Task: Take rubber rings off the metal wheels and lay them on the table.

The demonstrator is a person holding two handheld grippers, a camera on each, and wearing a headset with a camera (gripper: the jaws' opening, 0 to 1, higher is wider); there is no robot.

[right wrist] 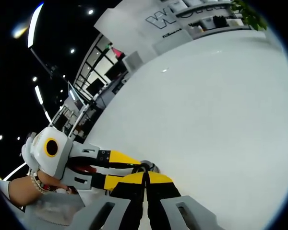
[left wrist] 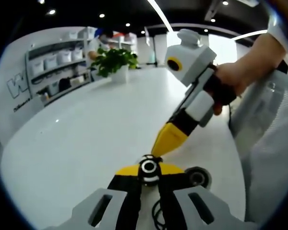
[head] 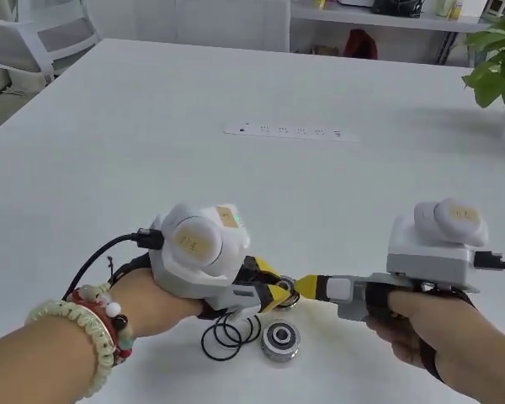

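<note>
Gripping a small silver wheel [left wrist: 149,168] with a dark rim in its fingers, the left gripper [head: 277,291] holds it above the surface [head: 252,168]. The right gripper [head: 305,286] points in from three o'clock, fingers pinched together at the wheel.

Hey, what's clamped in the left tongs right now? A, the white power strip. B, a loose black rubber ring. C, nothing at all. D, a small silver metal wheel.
D: in the left gripper view the small silver metal wheel sits pinched between the yellow tips of the left tongs, with the right tongs pointing at it.
</note>
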